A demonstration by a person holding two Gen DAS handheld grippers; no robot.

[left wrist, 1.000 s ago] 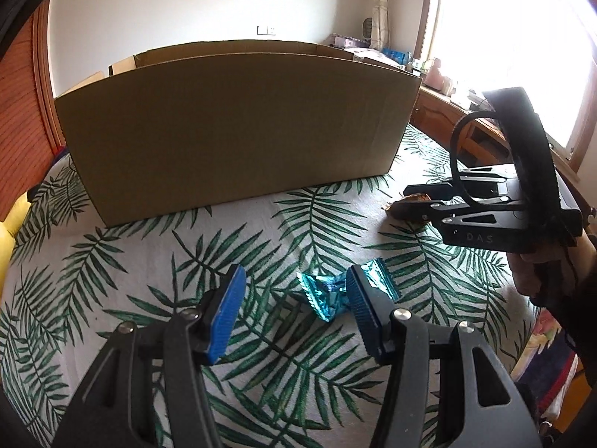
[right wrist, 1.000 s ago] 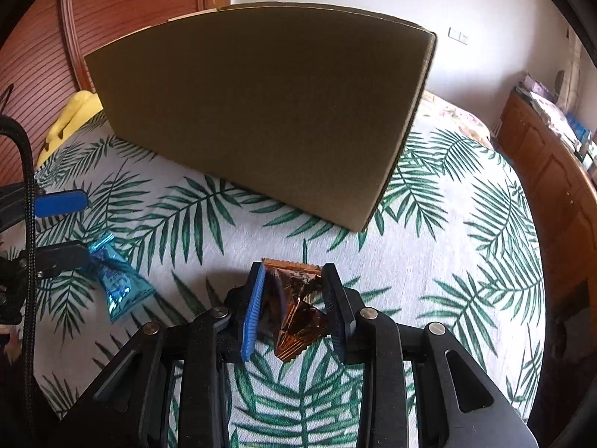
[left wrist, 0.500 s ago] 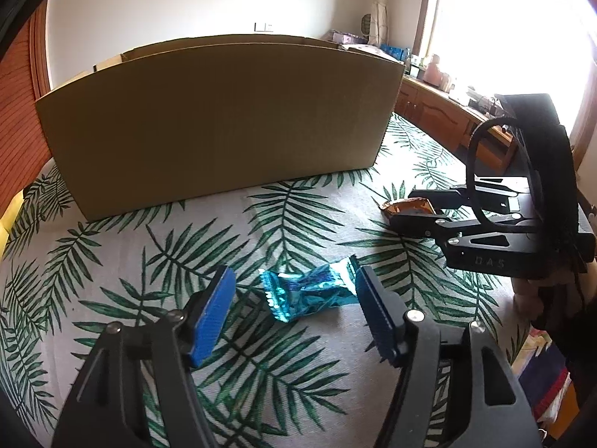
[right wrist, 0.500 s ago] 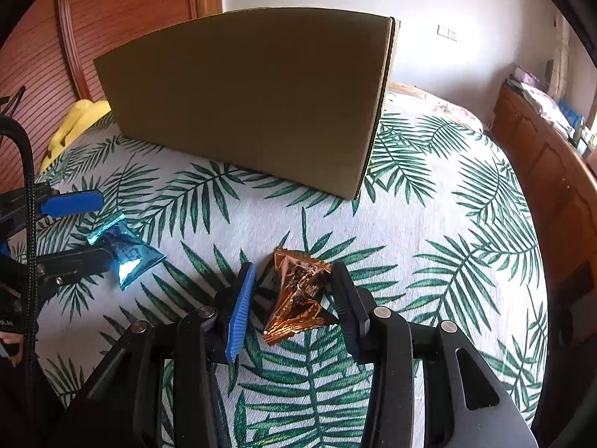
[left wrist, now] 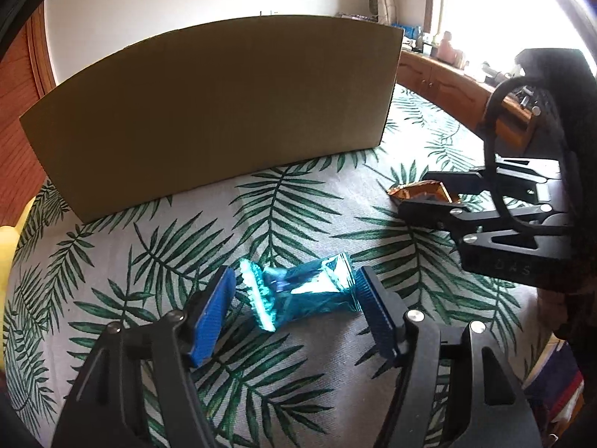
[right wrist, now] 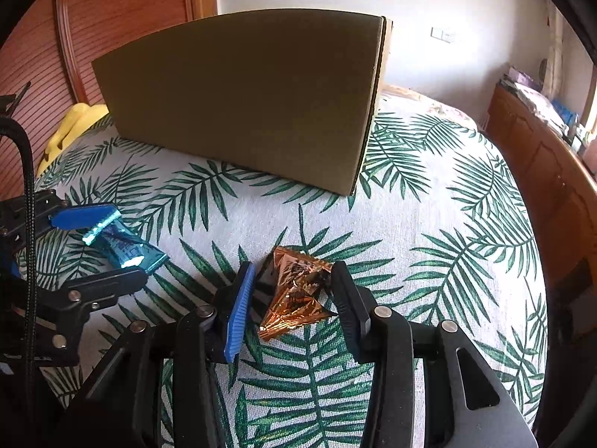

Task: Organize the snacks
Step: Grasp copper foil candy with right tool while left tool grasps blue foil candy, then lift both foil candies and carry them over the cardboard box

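Bed (right wrist: 429, 224) under me, sheet printed with green palm leaves. Big cardboard box (left wrist: 224, 112) stands on it straight ahead, its near wall blocks any look inside. Wood-slat panel behind on my left, white wall at the back, wooden cabinet (right wrist: 541, 156) with clutter along my right, bright window beyond it. Something yellow (right wrist: 71, 127) lies on the bed left of the box.

My left tool (left wrist: 294, 310): jaws apart, blue snack (left wrist: 298, 291) lies flat on the sheet between them. The right pad is at the wrapper's end, the left pad stands clear of it. Not gripped.

My right tool (right wrist: 294, 306): jaws apart, gold snack (right wrist: 298, 291) lies on the sheet between them. Right pad is at the wrapper's edge, can't tell if it touches; left pad shows a gap. Not gripped.

Both snacks are on the bed in front of the box, well apart from each other.

Versus a second ago: the right tool was clamped on the gold snack, now it is released and the jaws are wider. The left tool also stands wider and has shifted sideways: the blue snack then sat off by its right finger, now it is centred in the gap. The box's top rim no longer shows from the left view.
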